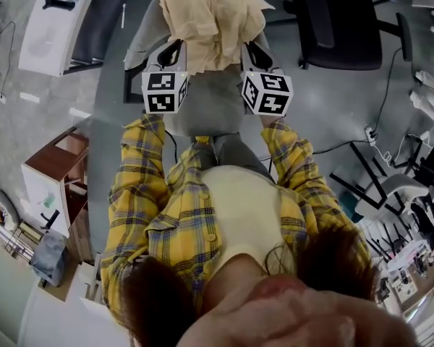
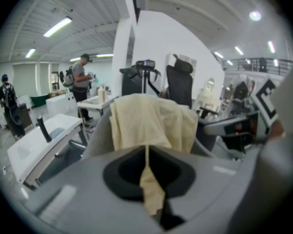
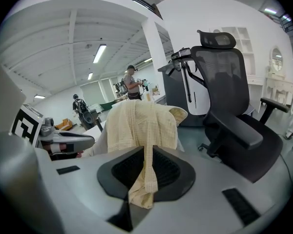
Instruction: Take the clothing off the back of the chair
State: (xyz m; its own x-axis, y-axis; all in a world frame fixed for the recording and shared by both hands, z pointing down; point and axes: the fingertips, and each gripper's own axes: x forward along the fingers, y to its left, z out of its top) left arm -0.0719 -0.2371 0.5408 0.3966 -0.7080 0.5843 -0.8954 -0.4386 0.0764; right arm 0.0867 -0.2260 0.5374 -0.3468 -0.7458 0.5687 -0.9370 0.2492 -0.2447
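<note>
Left claw (image 2: 147,177): clenching on a thin fold of the cloth (image 2: 149,123), with the end of the fold hanging out behind the jaws.
Right claw (image 3: 145,172): clenching on another fold of the same cloth, in the same manner.
Cloth: lying draped over the top of the chair (image 1: 202,110), just ahead of both claws, with its bulk bunching between them.
Step in hand: probably lifting the cloth clear of the chair back.
Doing it well: raising both claws together and evenly; going up first and only then pulling back toward the body, so as not to be dragging the chair along.
Grip: holding only thin folds, so risking a slip; pressing firmly while lifting.
Watching: black chair (image 3: 229,106) standing right of the right claw; swinging the cloth away without brushing it.
</note>
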